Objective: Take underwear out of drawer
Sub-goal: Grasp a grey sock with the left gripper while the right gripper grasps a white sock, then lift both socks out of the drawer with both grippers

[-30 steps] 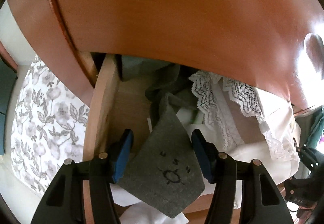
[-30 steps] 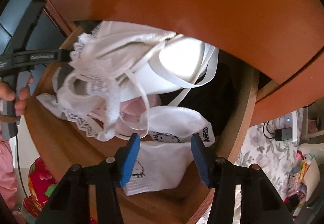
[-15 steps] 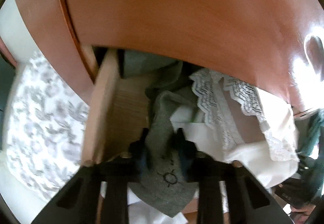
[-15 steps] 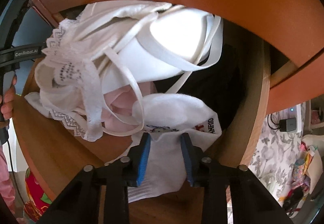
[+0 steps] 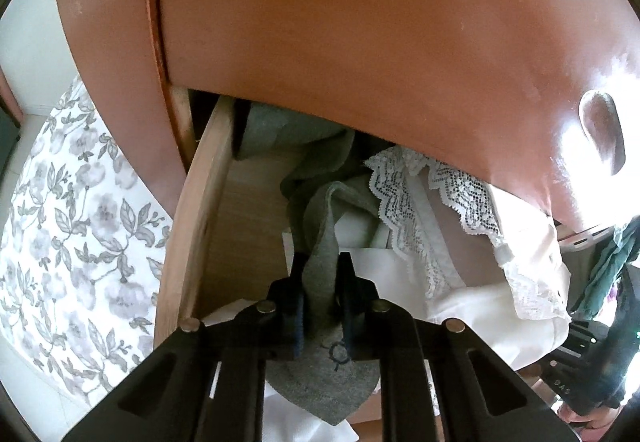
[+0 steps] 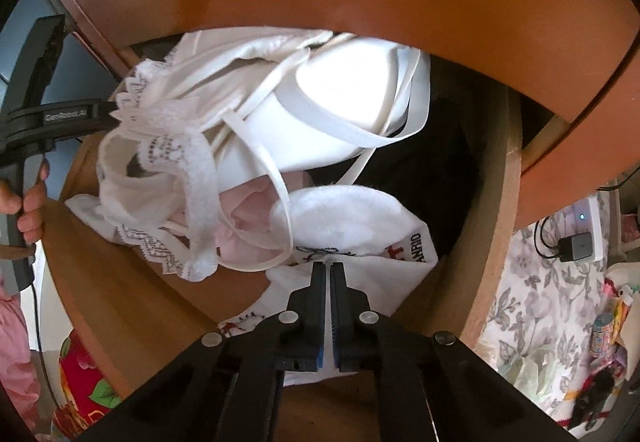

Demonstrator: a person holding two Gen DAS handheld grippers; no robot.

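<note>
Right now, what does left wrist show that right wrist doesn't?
Left wrist only: left hand-held gripper shut on the grey garment.
Right wrist only: right hand-held gripper shut on the white printed garment, pink fabric, black clothing.
Both: wooden drawer, white lace-trimmed underwear.

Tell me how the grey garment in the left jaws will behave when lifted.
The grey garment will probably hang limp: it already bunches between the jaws. It looks light, being thin knit. Its far end lies under other clothes in the drawer, so it may drag them.
</note>
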